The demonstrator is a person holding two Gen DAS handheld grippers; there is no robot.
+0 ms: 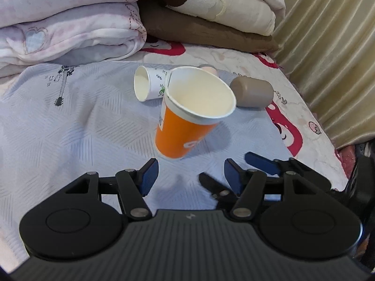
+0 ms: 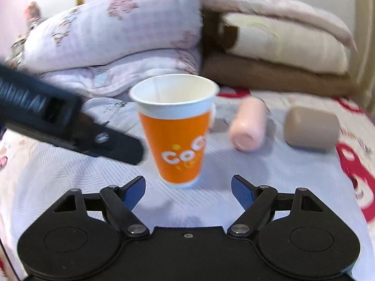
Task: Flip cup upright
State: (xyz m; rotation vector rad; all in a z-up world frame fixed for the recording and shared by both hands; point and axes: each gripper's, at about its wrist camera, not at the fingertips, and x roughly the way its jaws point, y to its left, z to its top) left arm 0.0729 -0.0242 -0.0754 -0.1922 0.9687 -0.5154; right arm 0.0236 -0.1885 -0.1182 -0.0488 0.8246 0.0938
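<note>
Orange cup (image 2: 177, 131) stands mouth-up on the lilac bedsheet (image 1: 70, 128), roughly centre, base just ahead of both grippers; in the left wrist view the orange cup (image 1: 187, 114) looks tilted, though that may be the camera angle, and the right wrist view shows it nearly straight. So the flip looks done for this one, judging by the pose. Right gripper (image 2: 188, 190) has jaws spread wide, nothing between them, cup just beyond the tips and not touched. Left gripper (image 1: 191, 175) also spread and empty; the right one's blue pads poke in at its right side. Left gripper body (image 2: 70, 126) shows as a dark blurred bar beside the cup's left wall, close, contact unclear. Behind the cup: white leaf-print cup (image 1: 150, 84) on its side, mouth toward camera. Pink cup (image 2: 248, 126) on its side to the right, brown cup (image 2: 311, 128) further right, also lying down. Folded quilts (image 2: 117, 42) stacked at the back. Risks: the soft, wrinkly bedding is a poor footing, so the light paper cup could tip if a retreating finger clips its rim or wall, or if a gripper presses the sheet nearby. The lying cups could roll when nudged. A hard squeeze could crush a paper wall.
</note>
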